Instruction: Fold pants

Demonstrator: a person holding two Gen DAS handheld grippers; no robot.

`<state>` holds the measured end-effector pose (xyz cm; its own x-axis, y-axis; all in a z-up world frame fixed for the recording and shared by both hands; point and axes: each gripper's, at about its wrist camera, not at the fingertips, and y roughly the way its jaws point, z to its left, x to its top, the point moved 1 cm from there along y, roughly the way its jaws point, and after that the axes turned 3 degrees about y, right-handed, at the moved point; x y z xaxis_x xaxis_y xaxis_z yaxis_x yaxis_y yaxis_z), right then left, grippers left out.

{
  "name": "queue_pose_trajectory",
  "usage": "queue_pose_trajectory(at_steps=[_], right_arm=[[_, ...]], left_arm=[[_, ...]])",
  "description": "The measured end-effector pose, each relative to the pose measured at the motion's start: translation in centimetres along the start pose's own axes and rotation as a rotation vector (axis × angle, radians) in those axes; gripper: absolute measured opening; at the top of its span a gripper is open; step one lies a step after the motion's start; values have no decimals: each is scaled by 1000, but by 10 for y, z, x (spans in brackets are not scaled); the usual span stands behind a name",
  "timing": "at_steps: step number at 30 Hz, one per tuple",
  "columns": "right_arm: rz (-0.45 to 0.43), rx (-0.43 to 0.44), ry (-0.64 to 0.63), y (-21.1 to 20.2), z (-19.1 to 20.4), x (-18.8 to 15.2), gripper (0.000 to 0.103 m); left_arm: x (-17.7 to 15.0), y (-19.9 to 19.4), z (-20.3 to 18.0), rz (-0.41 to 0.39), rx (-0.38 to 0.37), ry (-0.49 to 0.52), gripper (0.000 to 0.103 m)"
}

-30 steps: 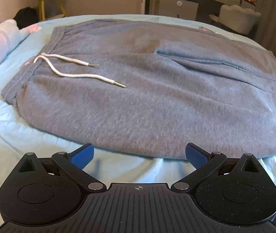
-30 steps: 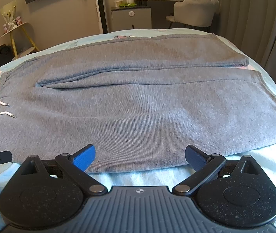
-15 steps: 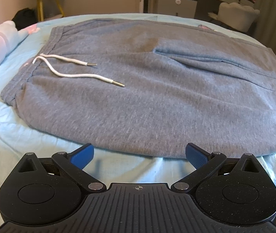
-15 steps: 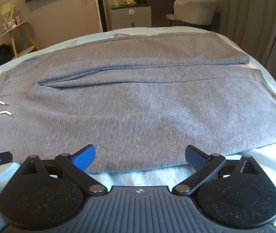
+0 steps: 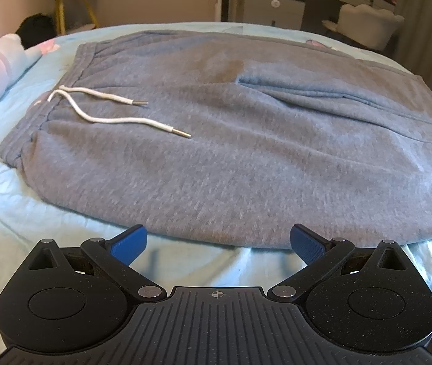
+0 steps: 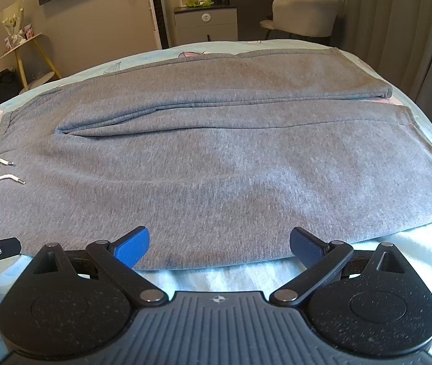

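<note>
We are hovering both hand-held grippers, left (image 5: 218, 240) and right (image 6: 219, 243), wide open and empty, at the near edge of the grey fleece pants (image 6: 216, 164) on the bed, readying to pinch that edge.

Black speckled left gripper (image 5: 217, 240), blue fingertip pads (image 5: 129, 243), silver pivot screws, seemingly ribbed base

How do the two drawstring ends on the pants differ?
The far drawstring end is shorter and lies nearly straight; the near drawstring end is longer, curves, and reaches further across the pants. Both are white with metal tips, come out at the waistband and lie loose on the grey fabric.
</note>
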<state>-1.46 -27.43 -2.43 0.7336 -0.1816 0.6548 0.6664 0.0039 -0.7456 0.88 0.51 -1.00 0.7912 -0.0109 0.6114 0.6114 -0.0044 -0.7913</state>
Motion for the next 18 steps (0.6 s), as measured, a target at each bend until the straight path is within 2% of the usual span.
queue_pose_trajectory(at_steps=[18], right_arm=[[33, 18, 33, 13, -7, 3, 99]], left_arm=[[2, 4, -5, 13, 9, 25, 103]])
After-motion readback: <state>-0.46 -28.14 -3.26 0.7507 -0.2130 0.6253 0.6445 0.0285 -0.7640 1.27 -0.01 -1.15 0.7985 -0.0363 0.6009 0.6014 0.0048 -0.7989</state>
